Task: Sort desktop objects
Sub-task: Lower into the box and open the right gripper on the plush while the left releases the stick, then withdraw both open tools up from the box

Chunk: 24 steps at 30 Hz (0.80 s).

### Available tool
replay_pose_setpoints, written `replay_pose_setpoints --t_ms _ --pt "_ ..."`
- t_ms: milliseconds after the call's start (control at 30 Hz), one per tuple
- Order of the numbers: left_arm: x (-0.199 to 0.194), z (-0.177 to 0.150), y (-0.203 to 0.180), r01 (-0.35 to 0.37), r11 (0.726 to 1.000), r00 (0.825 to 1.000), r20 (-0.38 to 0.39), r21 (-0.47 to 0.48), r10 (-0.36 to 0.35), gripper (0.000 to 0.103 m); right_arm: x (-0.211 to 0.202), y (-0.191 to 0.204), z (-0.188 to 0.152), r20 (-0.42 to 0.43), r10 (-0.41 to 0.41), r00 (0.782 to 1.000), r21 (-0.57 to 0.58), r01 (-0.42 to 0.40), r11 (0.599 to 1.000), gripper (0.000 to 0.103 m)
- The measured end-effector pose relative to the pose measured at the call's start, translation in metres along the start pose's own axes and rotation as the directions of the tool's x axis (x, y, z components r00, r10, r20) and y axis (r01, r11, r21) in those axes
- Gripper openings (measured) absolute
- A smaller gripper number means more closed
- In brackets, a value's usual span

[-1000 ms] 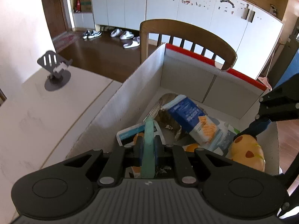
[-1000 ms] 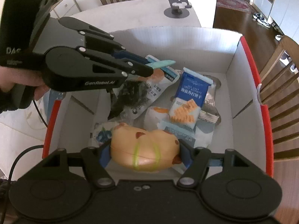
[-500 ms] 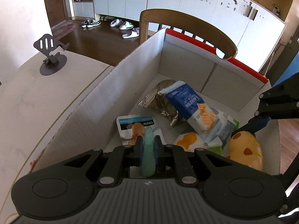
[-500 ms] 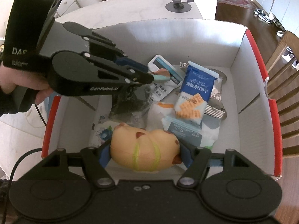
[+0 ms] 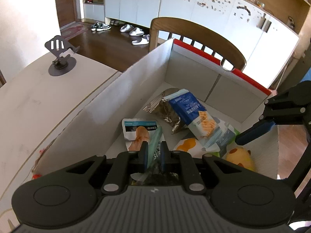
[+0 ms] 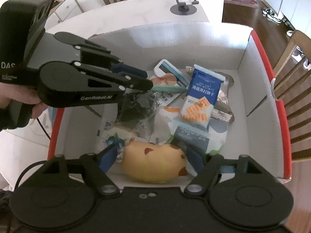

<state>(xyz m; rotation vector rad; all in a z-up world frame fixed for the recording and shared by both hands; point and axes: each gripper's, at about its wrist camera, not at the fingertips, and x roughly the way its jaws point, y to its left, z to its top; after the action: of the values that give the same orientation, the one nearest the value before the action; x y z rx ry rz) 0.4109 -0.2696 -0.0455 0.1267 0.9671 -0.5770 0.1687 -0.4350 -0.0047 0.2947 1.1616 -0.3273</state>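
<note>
Here, two hand-held grippers reach down into one cardboard box.
Landmark: a white cardboard box [image 6: 194,38] with red rim edges, standing on a pale table [image 5: 29,101]; every place below is given from it.
Left gripper [image 5: 153,155]: over the near-left part of the box, jaws nearly closed on a thin see-through packet [image 6: 136,104] with a teal edge and dark contents. It hangs just above the pile, probably about to be dropped in.
Right gripper [image 6: 153,155]: low over the box's near wall, jaws opening around a soft yellow toy [image 6: 155,163] with brown spots. The blue pads stand clear on both sides, so the toy seems released onto the heap.
Box contents: a blue-and-white cracker packet [image 6: 202,97] near the middle, a silver foil wrapper [image 6: 223,104] under it toward the right wall, a white sachet [image 6: 167,73] near the far wall, and more pale wrappers beneath.
Outside the box: a dark phone stand [image 6: 183,2] on the table beyond the far wall; a wooden chair [image 5: 196,36] beyond the right wall.
Reading: sorting looks well along, the box serving as the collecting bin.
</note>
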Motion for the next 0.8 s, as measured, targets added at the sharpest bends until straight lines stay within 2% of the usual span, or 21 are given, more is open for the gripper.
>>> replay_pose_setpoints --t_ms 367,467,533,567,700,800 --pt "-0.043 -0.017 -0.006 -0.061 0.995 0.994 0.081 -0.078 0.067 0.020 -0.018 0.003 -0.003 0.043 -0.011 0.999 -0.016 0.012 1.000 0.079" --pt "-0.055 -0.024 -0.011 -0.079 0.993 0.991 0.097 -0.092 0.088 0.033 -0.023 0.003 -0.003 0.057 -0.014 0.998 -0.018 0.015 1.000 0.079" --pt "-0.062 -0.028 -0.014 -0.082 0.991 0.990 0.106 -0.106 0.093 0.060 -0.026 0.004 -0.003 0.066 -0.016 0.998 -0.021 0.018 1.000 0.079" --pt "-0.067 -0.030 -0.016 -0.085 0.990 0.989 0.114 -0.110 0.097 0.063 -0.028 0.004 -0.004 0.069 -0.017 0.997 -0.022 0.019 1.000 0.079" --pt "-0.081 -0.037 -0.023 -0.100 0.986 0.985 0.128 -0.132 0.117 0.064 -0.030 0.006 -0.004 0.083 -0.018 0.996 -0.027 0.020 0.999 0.079" --pt "-0.090 -0.042 -0.024 -0.113 0.981 0.982 0.133 -0.157 0.134 0.071 -0.033 0.009 -0.005 0.091 -0.017 0.996 -0.035 0.021 0.999 0.079"
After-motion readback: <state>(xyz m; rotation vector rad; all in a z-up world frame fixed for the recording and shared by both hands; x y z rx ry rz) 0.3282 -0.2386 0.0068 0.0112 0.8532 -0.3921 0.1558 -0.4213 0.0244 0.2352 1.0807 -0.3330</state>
